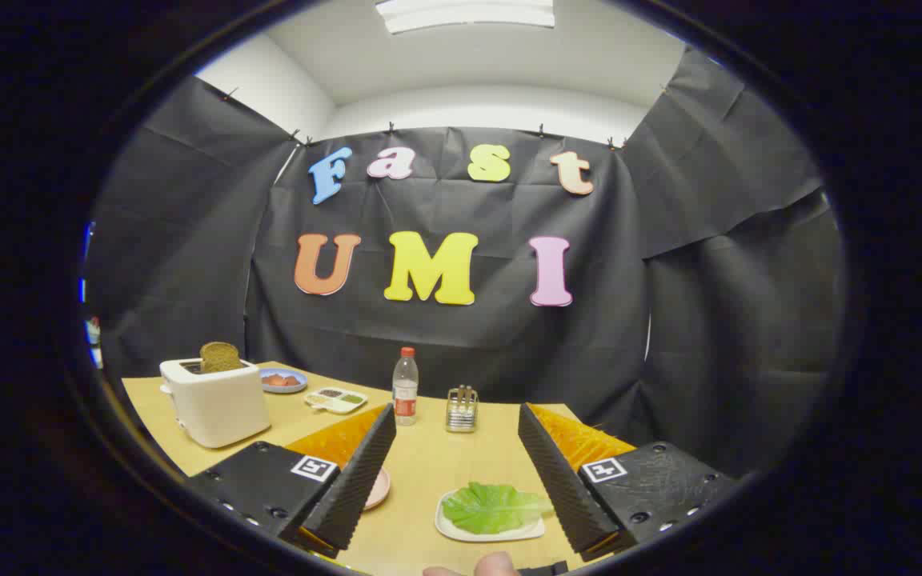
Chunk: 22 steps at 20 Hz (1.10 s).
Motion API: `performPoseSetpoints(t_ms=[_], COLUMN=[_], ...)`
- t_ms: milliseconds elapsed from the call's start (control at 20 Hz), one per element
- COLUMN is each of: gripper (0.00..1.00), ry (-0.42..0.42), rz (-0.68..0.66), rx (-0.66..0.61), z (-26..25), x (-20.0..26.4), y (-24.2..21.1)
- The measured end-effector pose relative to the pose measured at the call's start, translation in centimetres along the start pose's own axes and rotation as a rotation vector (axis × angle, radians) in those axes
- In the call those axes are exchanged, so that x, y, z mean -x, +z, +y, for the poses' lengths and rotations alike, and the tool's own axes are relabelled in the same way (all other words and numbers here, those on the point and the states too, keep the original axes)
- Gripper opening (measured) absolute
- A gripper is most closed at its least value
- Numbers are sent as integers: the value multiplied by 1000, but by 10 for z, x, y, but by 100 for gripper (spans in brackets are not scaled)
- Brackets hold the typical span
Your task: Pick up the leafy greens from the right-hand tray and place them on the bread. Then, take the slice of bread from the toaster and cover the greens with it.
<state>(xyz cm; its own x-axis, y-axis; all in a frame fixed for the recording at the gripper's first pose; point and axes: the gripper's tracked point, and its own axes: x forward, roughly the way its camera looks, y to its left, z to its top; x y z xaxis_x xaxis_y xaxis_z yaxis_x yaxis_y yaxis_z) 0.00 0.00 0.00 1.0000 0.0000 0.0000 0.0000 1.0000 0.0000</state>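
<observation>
**Open gripper being held above the greens**

The gripper (454, 472) is being held wide open and empty, presumably for a descent. The leafy greens (497, 506) are lying on a white tray (454, 528) between the fingers. Farther left, bread (221, 357) is standing in the toaster (217, 404); a bottle (405, 387) is standing beyond, clear of the path.

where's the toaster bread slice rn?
In the gripper view, the bread slice stands upright in the white toaster, well beyond the open claw, with the blue plate just beside it.
</observation>
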Motion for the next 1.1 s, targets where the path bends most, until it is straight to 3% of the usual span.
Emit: performPoseSetpoints(t_ms=[1100], gripper=[95], ry=[-19], rz=[35], rx=[17], z=[-13], x=[8], y=[-9])
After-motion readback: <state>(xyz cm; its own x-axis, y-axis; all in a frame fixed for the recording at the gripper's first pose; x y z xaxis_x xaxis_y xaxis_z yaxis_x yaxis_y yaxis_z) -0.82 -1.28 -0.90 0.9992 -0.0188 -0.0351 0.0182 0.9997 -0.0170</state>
